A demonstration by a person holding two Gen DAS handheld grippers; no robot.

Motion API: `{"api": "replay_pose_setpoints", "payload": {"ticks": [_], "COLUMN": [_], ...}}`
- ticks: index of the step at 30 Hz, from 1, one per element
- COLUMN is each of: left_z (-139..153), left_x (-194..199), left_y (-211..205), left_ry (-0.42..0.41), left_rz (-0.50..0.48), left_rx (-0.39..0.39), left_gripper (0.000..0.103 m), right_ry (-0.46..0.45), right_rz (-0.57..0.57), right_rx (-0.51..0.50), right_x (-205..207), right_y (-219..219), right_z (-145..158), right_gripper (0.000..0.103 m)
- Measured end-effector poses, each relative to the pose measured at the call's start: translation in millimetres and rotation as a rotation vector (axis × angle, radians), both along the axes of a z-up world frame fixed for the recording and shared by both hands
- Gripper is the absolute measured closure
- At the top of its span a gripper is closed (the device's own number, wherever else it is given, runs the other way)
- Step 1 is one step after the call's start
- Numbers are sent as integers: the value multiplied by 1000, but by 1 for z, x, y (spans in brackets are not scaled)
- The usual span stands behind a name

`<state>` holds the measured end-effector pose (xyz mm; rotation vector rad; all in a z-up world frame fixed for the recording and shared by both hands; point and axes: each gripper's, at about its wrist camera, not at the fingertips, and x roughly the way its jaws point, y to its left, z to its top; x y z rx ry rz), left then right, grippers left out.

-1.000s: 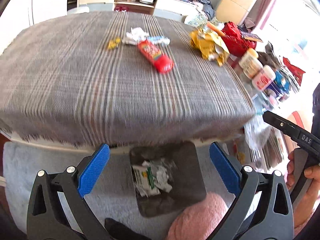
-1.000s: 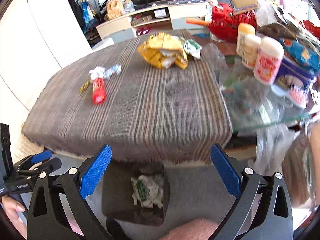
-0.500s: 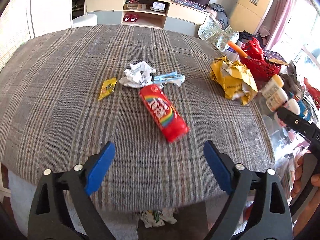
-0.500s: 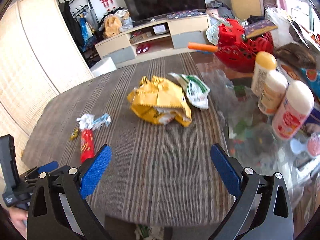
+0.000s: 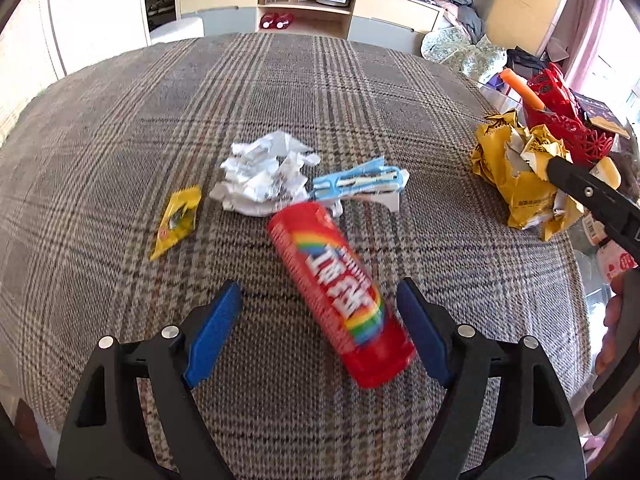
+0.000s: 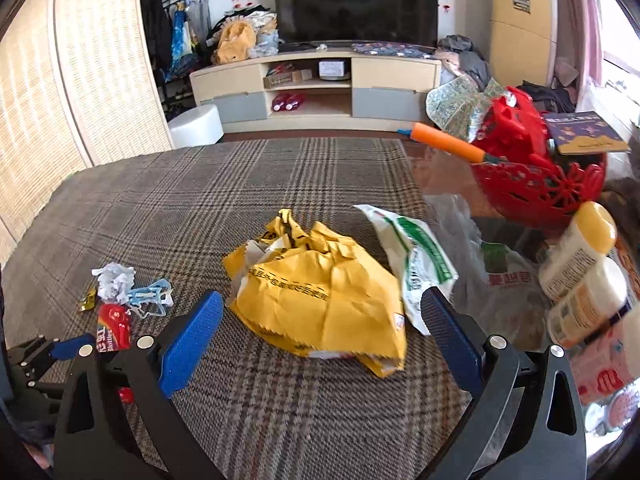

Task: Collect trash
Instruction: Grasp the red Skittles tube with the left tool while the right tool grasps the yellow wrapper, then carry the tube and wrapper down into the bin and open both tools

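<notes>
We count one red candy tube [image 5: 340,300] between our left gripper's [image 5: 320,316] closing, untouching pads; right gripper [image 6: 320,340] gapes before one yellow bag [image 6: 320,300], twelve o'clock.

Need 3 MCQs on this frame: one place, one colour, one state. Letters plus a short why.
1. Where does the red candy tube lie?
A. between the left gripper's fingers
B. in the red basket
C. on the floor

2. What colour is the crumpled bag ahead of the right gripper?
A. green
B. yellow
C. black

3. What is the right gripper's state?
A. shut on the bag
B. shut on nothing
C. open

Key: 1 A, its near end sits between the blue pads on the plaid cloth. 2 B, yellow throughout. 3 C, pads stand wide, holding nothing.
</notes>
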<state>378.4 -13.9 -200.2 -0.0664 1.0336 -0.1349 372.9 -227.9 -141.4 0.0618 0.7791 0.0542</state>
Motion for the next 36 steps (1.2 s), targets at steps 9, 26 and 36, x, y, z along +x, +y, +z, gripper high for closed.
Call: {"api": "replay_pose_setpoints", "payload": {"ticks": [9,26,36], "left_z": [-1,2,5], "left_x": [12,-19,-82], "left_y": [-9,18,20], "left_ry": [-48,-56,4], "left_rz": [-7,-64,-122], "left_rx": [95,38,-32], "left_gripper": [40,68,68], "right_ry": [-14,-9,7], "right_rz": [11,-21,37], "right_rx": [-141,-61,65], "right_x": [18,5,-71], "right_y": [22,7,14], "right_z": [-18,-8,18], "right_gripper": [3,30,30]}}
